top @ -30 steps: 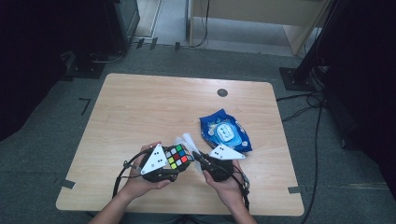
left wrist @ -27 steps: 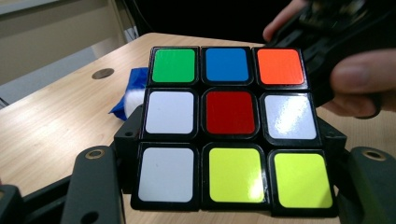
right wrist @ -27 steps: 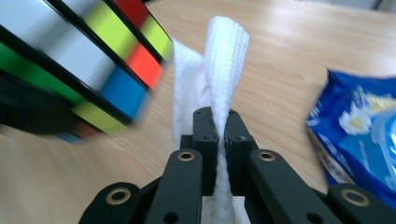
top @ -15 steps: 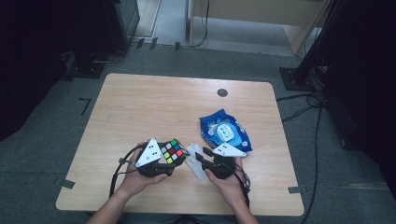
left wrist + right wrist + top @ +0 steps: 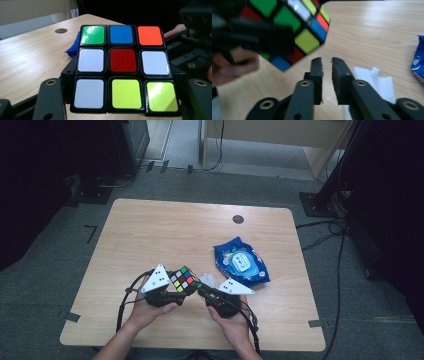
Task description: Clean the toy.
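Note:
A scrambled colour cube (image 5: 184, 280) is held up off the table, my left gripper (image 5: 181, 290) shut on its sides. In the left gripper view the cube (image 5: 122, 67) shows a face with a red centre between the black jaws. My right gripper (image 5: 204, 292) sits just right of the cube, below its lower corner (image 5: 297, 32). Its jaws (image 5: 327, 62) have just been closing and stand almost together with nothing between them. A white wipe (image 5: 374, 77) lies on the table under and beyond them.
A blue wipes pack (image 5: 240, 262) lies on the wooden table (image 5: 175, 235) right of centre, just beyond my right hand. A round dark grommet (image 5: 238, 219) sits near the far edge. Cables trail from both grippers toward the near edge.
The right gripper's jaws stood apart half a second ago and have drawn together. That hand has sunk slightly by the cube. The left gripper and cube have hardly moved.

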